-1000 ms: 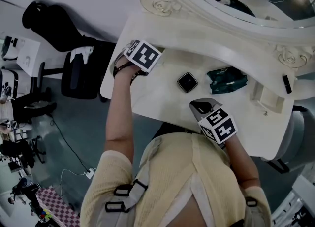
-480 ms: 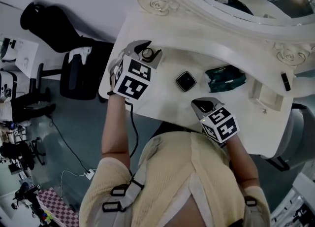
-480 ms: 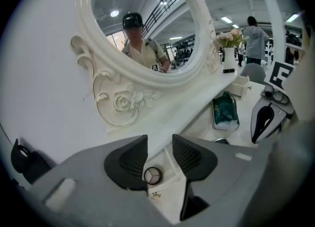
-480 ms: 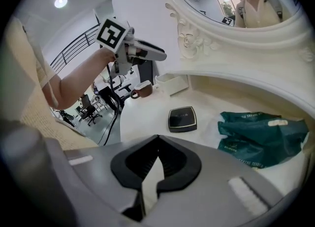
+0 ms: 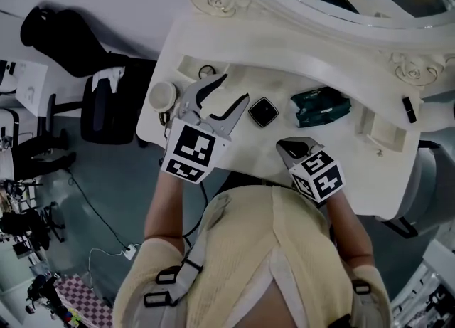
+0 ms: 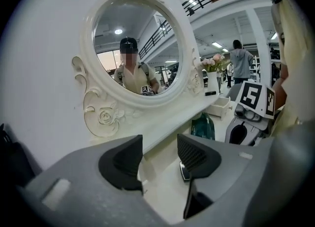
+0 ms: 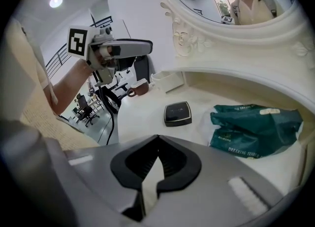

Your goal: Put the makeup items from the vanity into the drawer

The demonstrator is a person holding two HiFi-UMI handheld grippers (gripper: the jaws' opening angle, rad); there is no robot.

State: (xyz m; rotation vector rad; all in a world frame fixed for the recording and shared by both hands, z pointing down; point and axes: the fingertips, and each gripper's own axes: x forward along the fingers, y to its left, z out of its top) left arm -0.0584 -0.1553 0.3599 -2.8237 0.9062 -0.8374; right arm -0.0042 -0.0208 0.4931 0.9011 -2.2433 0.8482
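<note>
Left gripper (image 5: pixel 232 92) jaws were just opened, empty; right gripper (image 5: pixel 288 150) is clenched, empty; small round item (image 5: pixel 206 72) is seen inside open cream vanity drawer (image 5: pixel 186 64)

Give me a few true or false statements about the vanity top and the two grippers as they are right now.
1. The left gripper has its fingers apart with nothing between them. True; they have just been opening.
2. The right gripper holds the green packet. False: its fingers are closed together on nothing, and the packet lies on the vanity top, apart from it.
3. In the head view, the black compact lies left of the green packet. True.
4. The mirror is rectangular with a plain frame. False: it is rounded, with a carved white frame.
</note>
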